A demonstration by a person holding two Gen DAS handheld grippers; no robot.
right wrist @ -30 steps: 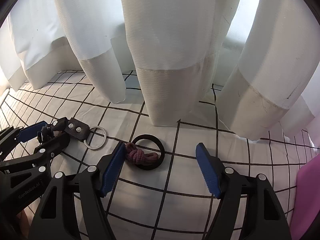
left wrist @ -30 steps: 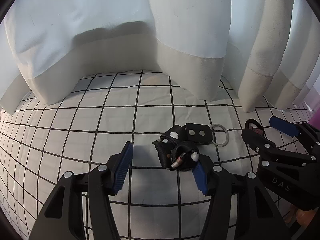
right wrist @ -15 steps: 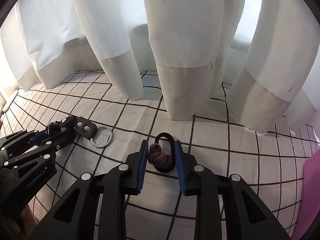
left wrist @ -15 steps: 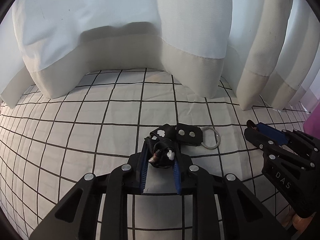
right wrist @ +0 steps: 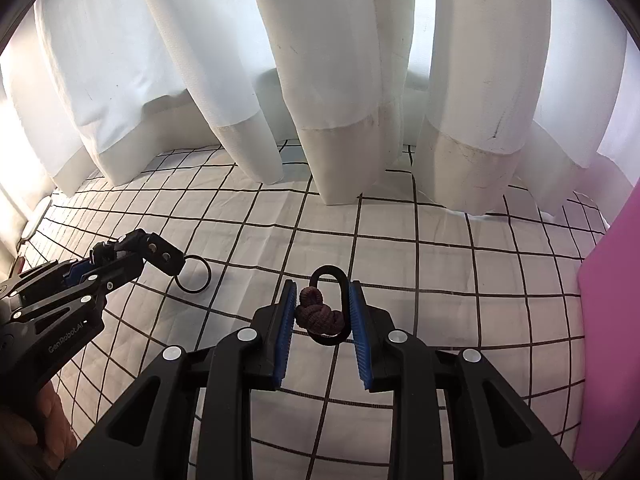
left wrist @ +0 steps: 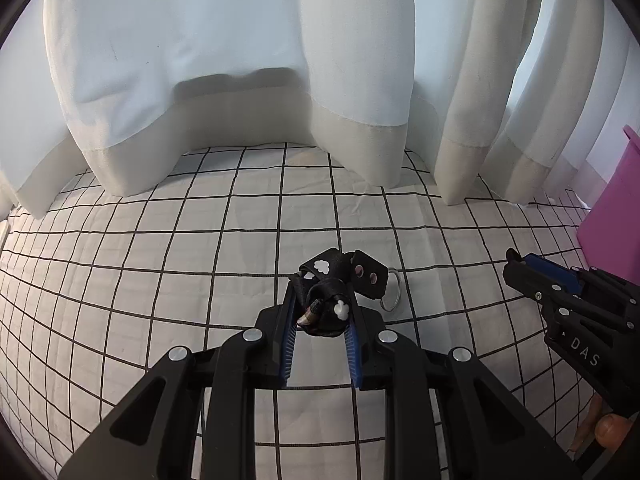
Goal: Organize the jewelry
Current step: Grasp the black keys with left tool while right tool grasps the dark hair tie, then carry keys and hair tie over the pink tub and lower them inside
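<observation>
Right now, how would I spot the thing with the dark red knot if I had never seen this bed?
Look at the white checked sheet below the pale curtains. Near its middle, the right tool is shut on a black elastic loop, squeezed narrow between blue pads. Its maroon knotted cord sets it apart from the black strap with white clouds and a metal ring in the left tool.

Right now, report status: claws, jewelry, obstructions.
Left claw shut on black strap keychain. Right claw shut on black loop with maroon knot. Nothing blocking on checked cloth.
</observation>
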